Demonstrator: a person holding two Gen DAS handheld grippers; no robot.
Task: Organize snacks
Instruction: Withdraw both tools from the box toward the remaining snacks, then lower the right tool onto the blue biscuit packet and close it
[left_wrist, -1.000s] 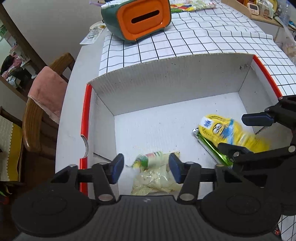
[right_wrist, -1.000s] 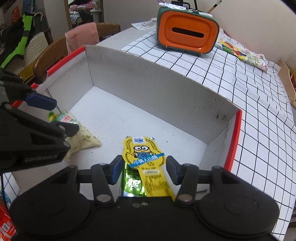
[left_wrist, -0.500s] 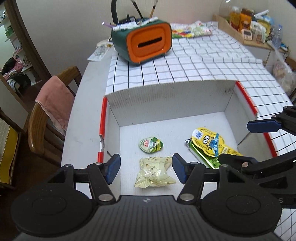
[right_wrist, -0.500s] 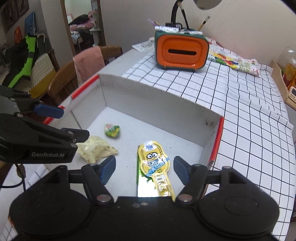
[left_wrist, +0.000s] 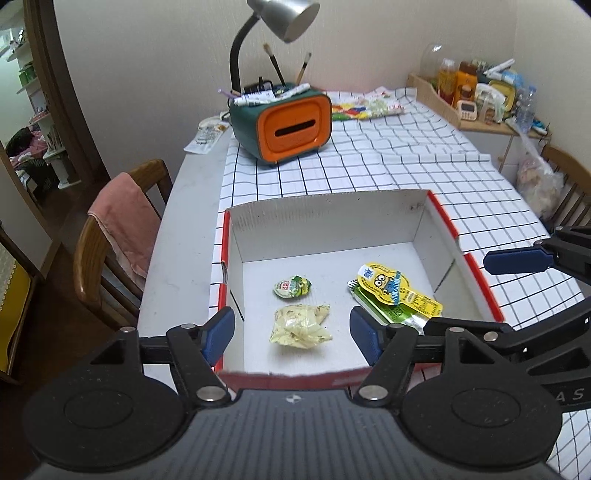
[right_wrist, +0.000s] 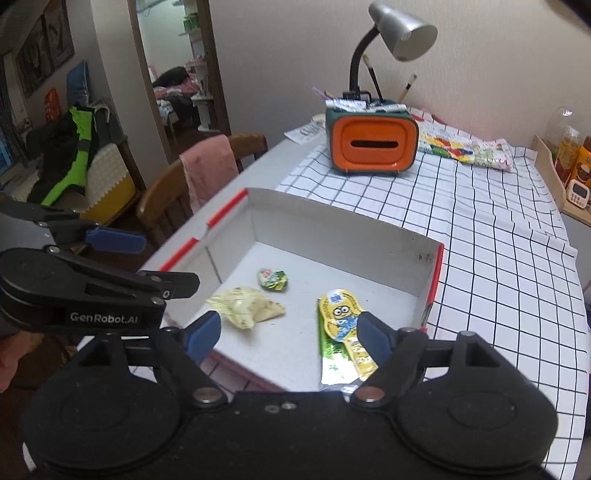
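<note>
Snacks (left_wrist: 300, 325) lie gathered in the white box (left_wrist: 325, 218) at frame centre; my left jaws (left_wrist: 291, 334) and right jaws (right_wrist: 288, 334), opening, hold nothing.

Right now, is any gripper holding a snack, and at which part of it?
Nothing is held. The left gripper and right gripper are opening above the box, with nothing gripped; all the snacks lie on its floor.

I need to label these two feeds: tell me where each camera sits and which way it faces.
Left wrist: on the left gripper, angled down into the white cardboard box; the right gripper's blue pads show at right.
Right wrist: on the right gripper, facing the same box; the left gripper intrudes at left.
Shared: yellow cartoon snack packet, orange tissue box. Both jaws opening, empty.
</note>
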